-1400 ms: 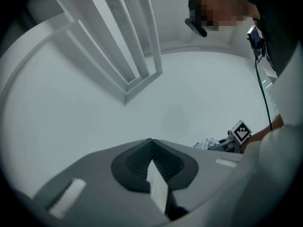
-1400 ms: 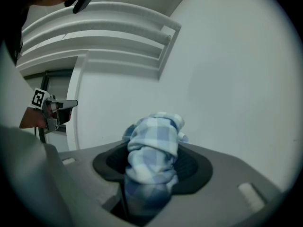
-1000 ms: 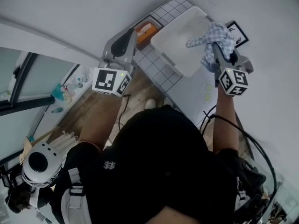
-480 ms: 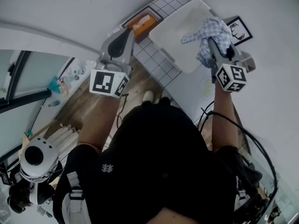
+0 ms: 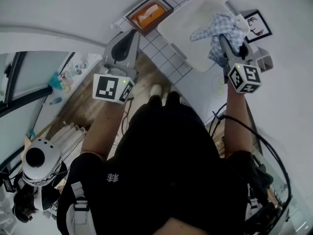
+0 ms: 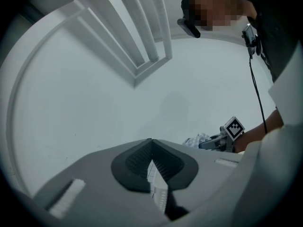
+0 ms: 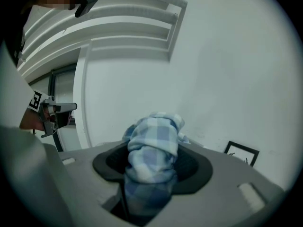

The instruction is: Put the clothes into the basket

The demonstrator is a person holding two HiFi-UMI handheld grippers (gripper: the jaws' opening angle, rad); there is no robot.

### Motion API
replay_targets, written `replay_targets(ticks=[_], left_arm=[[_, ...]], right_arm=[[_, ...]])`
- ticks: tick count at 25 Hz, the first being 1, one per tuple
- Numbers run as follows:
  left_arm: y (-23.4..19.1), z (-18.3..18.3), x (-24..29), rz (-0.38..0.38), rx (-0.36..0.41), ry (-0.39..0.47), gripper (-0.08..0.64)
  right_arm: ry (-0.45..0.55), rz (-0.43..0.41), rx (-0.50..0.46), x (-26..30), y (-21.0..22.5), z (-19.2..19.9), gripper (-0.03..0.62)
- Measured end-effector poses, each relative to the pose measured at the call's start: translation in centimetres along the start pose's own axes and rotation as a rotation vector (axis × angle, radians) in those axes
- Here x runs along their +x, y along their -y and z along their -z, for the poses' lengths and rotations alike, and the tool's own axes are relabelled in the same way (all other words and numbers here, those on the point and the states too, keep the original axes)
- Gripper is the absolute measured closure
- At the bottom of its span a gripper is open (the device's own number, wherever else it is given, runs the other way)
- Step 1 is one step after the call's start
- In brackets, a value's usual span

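- A framed orange thing point(image 5: 147, 14) lies just beyond the far left corner of the basket point(image 5: 186, 31); a framed picture point(image 5: 257, 25) leans by the wall on its right.
- A black cable point(image 5: 266, 146) loops at the person's right side; a round white device point(image 5: 39, 163) sits near left.
- The basket stands on white tiles point(image 5: 164, 58), with wood floor point(image 5: 93, 109) to the left and plain white walls around.
- The cloth point(image 5: 217, 26) is soft, blue-and-white checked and bunched into a roll, one end trailing.
- The right claw point(image 7: 152, 161) is clamped on the cloth and holds it in the air over the basket's right side.
- The left claw point(image 6: 151, 145) has its tips together with nothing between them, left of the basket.
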State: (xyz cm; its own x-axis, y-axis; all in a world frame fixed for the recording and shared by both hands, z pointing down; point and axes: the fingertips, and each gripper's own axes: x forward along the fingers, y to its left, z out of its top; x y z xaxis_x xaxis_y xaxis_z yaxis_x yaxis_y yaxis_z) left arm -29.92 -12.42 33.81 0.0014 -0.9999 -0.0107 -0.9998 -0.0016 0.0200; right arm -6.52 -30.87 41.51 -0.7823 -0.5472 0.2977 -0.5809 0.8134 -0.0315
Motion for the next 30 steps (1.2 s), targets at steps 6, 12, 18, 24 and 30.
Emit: replay_targets(ticks=[6, 12, 18, 24, 30], left_arm=[[0.2, 1.7, -0.7, -0.007, -0.030, -0.029, 0.555], [0.4, 3.8, -1.8, -0.010, -0.055, -0.061, 0.555], [0.6, 4.7, -2.6, -0.016, -0.069, -0.076, 0.555], [1.1, 4.7, -3.0, -0.013, -0.079, -0.072, 0.555], [1.3, 3.7, -2.8, -0.004, -0.073, -0.050, 0.555]], right_arm=[[-0.030, -0.021, -0.012, 1.0, -0.4, 1.2, 0.350], [-0.030, -0.020, -0.035, 1.5, -0.9, 2.2, 0.341], [-0.044, -0.021, -0.079, 1.8, -1.2, 2.5, 0.333], [-0.063, -0.029, -0.073, 2.0, -1.3, 2.7, 0.301], [-0.043, -0.018, -0.060, 1.5, -0.8, 1.8, 0.279]])
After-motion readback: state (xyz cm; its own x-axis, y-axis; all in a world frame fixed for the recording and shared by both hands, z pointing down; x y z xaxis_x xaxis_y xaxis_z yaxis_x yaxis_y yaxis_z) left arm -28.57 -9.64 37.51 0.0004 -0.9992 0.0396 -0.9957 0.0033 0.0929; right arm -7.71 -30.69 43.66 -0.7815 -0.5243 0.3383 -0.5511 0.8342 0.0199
